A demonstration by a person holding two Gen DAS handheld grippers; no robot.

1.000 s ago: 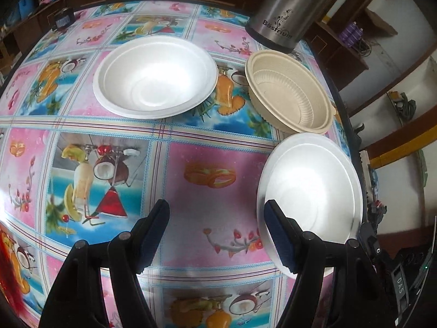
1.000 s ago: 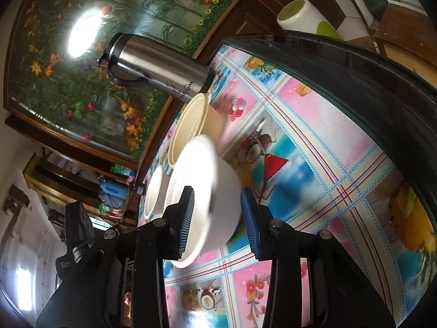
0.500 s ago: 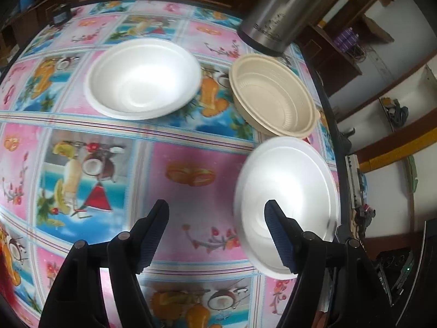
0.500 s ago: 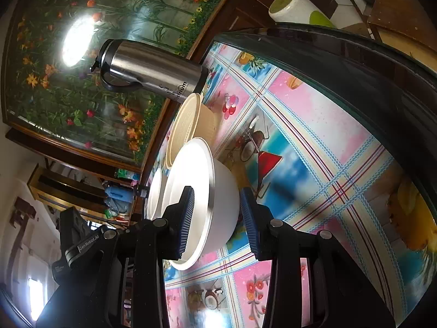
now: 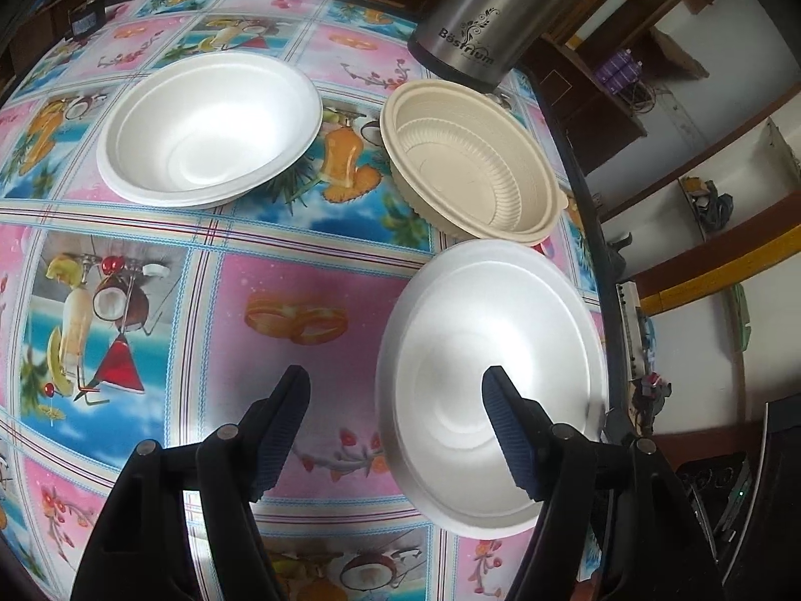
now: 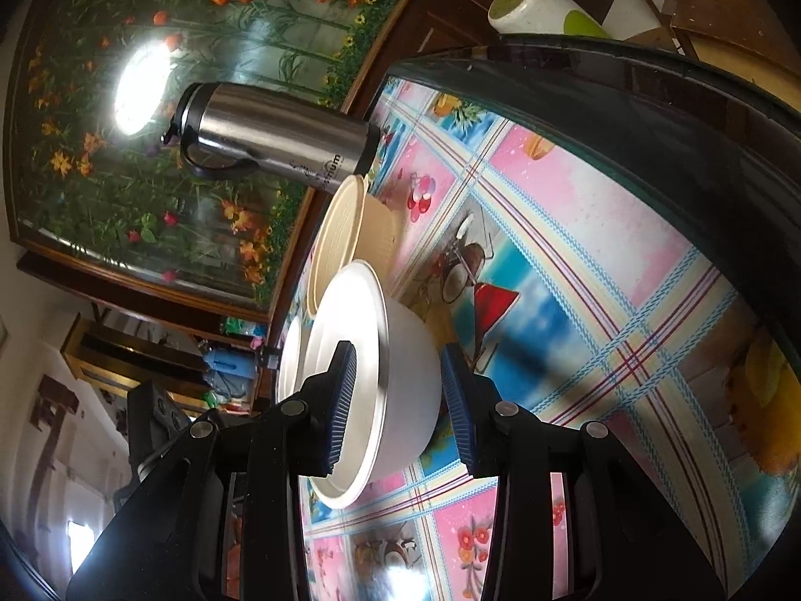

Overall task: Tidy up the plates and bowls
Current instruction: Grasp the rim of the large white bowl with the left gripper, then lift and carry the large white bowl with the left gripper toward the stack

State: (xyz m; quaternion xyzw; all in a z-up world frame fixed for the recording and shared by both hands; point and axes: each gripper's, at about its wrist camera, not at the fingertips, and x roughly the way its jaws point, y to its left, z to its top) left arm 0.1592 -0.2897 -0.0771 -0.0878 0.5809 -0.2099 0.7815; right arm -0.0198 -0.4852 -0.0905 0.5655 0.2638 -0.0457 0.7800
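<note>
In the right wrist view the right gripper [image 6: 398, 400] has its jaws apart astride the rim and wall of the near white bowl [image 6: 400, 370]; whether the pads touch it I cannot tell. The left gripper [image 5: 395, 430] is wide open above the table, its right finger [image 5: 505, 430] over that same white bowl [image 5: 493, 375], gripping nothing. Just beyond the bowl sits a ribbed beige bowl [image 5: 470, 165], their rims close or touching. To its left, well apart, lies a second white bowl [image 5: 210, 125]. Behind the beige bowl stands a steel flask [image 5: 480, 20]. All rest on a glossy tablecloth [image 5: 225, 300] printed with fruit and drinks. Past the table edge are dark wood shelves [image 5: 626, 75], and a flowered panel [image 6: 150, 125] in the right view
</note>
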